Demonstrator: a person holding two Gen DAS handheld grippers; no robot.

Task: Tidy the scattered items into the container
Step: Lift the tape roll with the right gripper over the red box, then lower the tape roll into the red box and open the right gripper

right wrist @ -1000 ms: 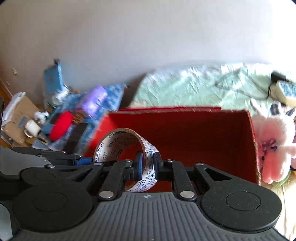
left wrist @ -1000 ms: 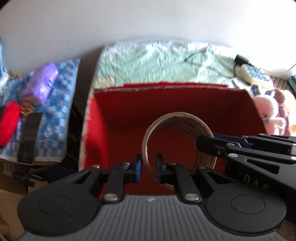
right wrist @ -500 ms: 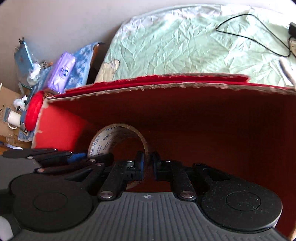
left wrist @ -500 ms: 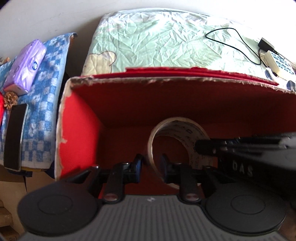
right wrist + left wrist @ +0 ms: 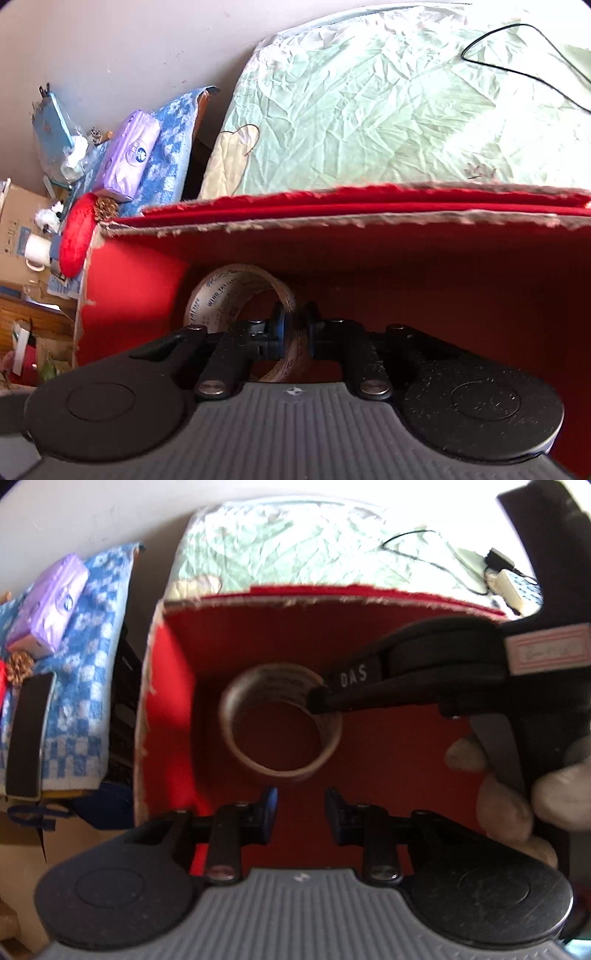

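Deep inside the red box (image 5: 140,291), near its left wall, the tape roll (image 5: 280,723) hangs pinched by the right tongs (image 5: 295,325) while the empty left tongs (image 5: 299,808) are opening; release seems next, then fetching another item

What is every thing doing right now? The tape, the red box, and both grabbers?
tape roll: inside the box, pinched by its wall.
red box: open on top, only the tape seen inside.
left gripper: jaws opening, nothing between them, let go of the tape.
right gripper: shut on the tape's wall, reaching into the box.
purple tissue pack: outside the box, lying on the blue checked towel.
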